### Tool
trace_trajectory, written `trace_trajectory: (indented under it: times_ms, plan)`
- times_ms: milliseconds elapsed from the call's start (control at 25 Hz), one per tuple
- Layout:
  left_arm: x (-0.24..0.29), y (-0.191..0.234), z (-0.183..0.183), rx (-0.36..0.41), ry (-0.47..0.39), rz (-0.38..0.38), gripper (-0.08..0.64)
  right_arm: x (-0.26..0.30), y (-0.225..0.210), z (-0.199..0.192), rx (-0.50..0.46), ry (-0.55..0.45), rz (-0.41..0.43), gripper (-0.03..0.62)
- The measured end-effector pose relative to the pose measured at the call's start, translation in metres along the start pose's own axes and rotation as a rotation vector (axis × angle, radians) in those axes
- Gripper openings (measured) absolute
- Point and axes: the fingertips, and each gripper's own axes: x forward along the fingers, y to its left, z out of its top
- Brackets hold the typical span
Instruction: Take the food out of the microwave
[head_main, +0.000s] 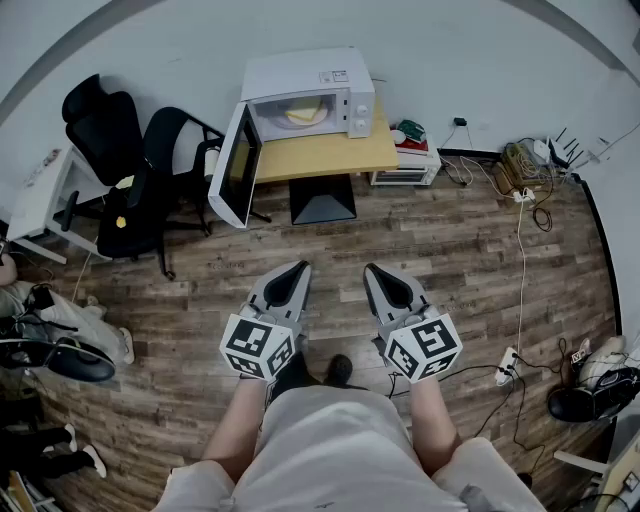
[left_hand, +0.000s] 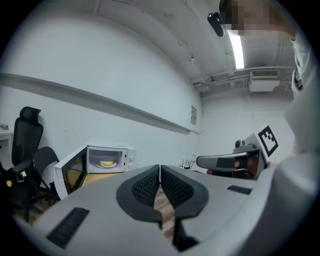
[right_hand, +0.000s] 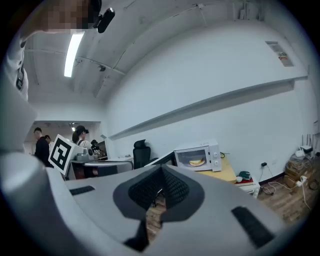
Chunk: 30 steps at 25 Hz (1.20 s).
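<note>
We were only at the approach: left tool (head_main: 300, 266) and right tool (head_main: 372, 268) both clenched on nothing, well away from the microwave (head_main: 305, 95). The food (head_main: 303, 114) sat inside, door open. Next we'd likely need to walk up and unclench.

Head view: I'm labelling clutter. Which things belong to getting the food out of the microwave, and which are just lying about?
Job: microwave, open door, food inside, left hand-held gripper, right hand-held gripper, both shut.
Lying about: black chairs, power strip, tangled cables.
</note>
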Motion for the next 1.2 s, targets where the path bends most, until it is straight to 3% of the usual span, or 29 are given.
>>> trace_trajectory:
  times_ms: [720,1200]
  plan:
    - [-0.016,0.0,-0.01,-0.012,0.018,0.024,0.012,-0.002,0.012,-0.012,0.011,0.007,0.006,-0.002]
    - [0.007,0.061,-0.005,0.005,0.029,0.0,0.012,0.064,0.01,-0.006,0.029,0.033,-0.01,-0.002]
